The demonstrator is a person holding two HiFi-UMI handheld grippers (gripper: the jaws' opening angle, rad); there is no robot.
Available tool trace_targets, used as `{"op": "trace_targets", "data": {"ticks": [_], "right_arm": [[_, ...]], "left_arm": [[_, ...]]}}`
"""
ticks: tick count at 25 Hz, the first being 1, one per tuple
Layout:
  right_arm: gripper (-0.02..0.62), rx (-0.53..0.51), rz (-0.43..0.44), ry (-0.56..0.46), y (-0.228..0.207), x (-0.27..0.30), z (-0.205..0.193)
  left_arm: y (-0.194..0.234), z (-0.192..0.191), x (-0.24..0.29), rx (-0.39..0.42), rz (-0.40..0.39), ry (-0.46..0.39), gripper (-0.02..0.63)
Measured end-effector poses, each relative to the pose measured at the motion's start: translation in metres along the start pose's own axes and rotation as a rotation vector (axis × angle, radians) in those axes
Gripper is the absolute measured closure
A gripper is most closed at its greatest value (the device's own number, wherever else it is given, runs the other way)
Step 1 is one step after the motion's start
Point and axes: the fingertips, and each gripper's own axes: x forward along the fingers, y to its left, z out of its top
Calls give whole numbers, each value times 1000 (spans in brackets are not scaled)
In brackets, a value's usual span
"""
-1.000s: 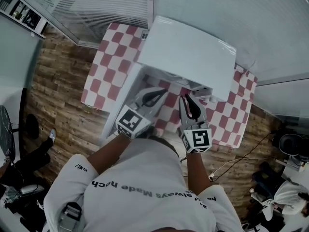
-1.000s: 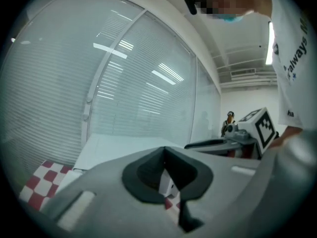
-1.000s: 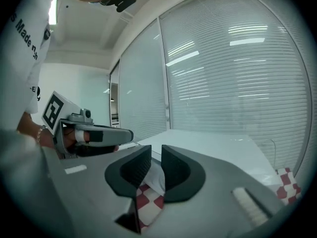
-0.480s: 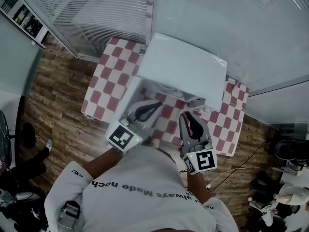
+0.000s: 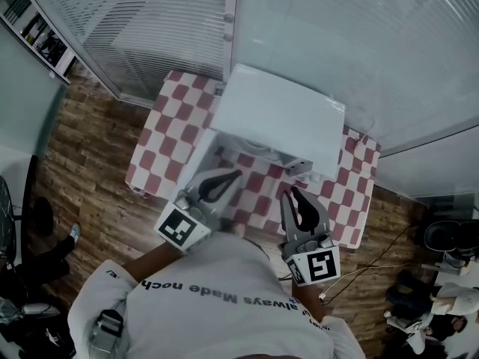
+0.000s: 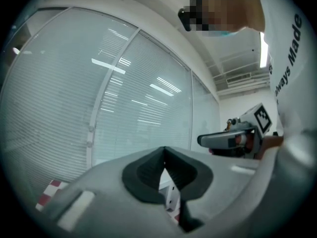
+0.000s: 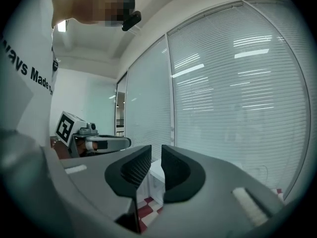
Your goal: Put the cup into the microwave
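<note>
- The left gripper (image 5: 233,174) is empty. In its own view the dark pads meet at their tips and only a thin wedge of gap shows below them.
- The right gripper (image 5: 294,191) is also empty. Its pads stand parallel with a narrow slit between them, and only the white microwave (image 5: 281,118) shows through the slit.
- In the head view both grippers hover over the near edge of the checked tablecloth (image 5: 161,137), close to the person's white shirt (image 5: 224,305). The left one sits at about 8 o'clock from the microwave and points toward 2 o'clock. The right one sits at about 5 o'clock from it and points toward 12 o'clock.
- The microwave's door (image 5: 198,155) is swung open on its 9 o'clock side, and the left gripper is just beside the door's near end.
- Neither gripper holds the cup, and no view shows it for certain. A pale rounded shape (image 5: 253,143) lies in the open front of the microwave, at 12 o'clock from the left gripper and 11 o'clock from the right, apart from both. Whether it is the cup cannot be told.
- Slatted blinds (image 5: 337,36) stand behind the table, at 12 o'clock.
</note>
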Motion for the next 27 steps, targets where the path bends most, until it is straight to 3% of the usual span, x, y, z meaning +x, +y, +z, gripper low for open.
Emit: {"op": "trace_targets", "data": {"ticks": [12,18,27], "right_arm": [[535,-13,4,-5,1,3,5],[535,-15,-1,-10,1,3,5],[535,-21,1,-15,6,0,5]], "left_arm": [[-1,5,7,-2,-20,-1,603],[4,2,6,-44,-10,-9,603],[-2,4,2,-5,-11,-11,601]]}}
